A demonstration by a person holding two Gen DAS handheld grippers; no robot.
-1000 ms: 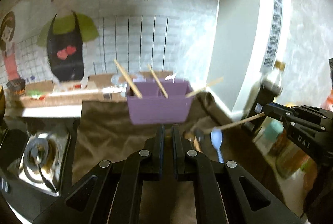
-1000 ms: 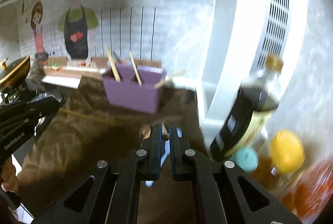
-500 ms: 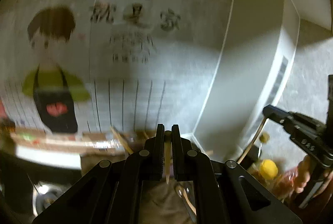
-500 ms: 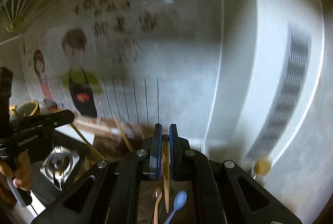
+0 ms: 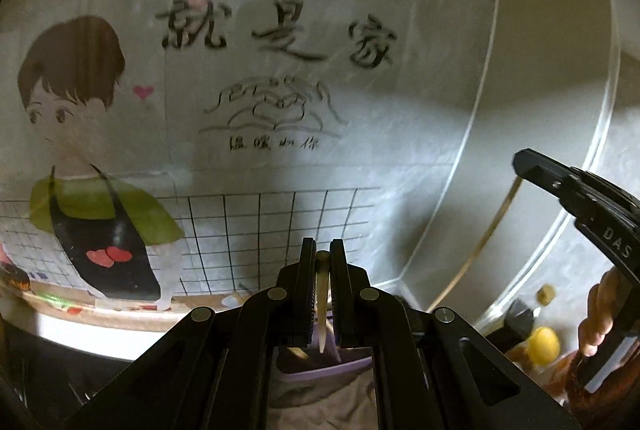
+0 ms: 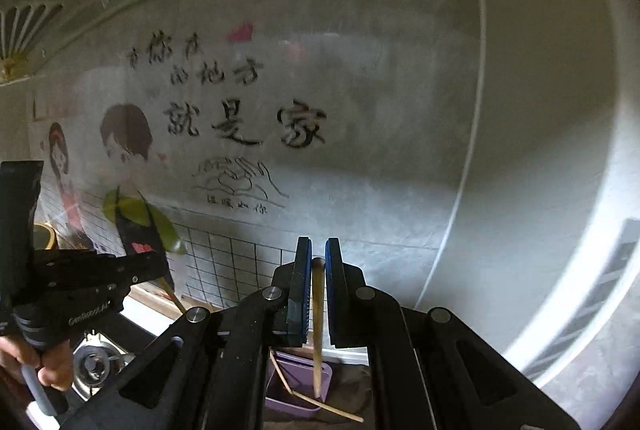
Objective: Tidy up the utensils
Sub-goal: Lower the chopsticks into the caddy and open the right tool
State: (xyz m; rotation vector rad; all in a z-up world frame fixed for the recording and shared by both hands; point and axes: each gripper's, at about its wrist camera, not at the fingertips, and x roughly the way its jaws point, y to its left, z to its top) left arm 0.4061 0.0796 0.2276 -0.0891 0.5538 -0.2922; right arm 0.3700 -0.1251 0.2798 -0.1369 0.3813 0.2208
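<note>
1. Left gripper [image 5: 322, 294] fingers clamped on a chopstick [image 5: 321, 304], hanging tip-down.
2. Right gripper [image 6: 316, 294] likewise grips its chopstick [image 6: 317, 326].
3. Purple holder [image 6: 298, 386] sits below; lower both straight down and release only once the tips are inside.

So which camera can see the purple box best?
The right wrist view: the purple box shows its open top with sticks inside, below the right gripper. In the left wrist view only a sliver of rim peeks out behind the left gripper.
</note>
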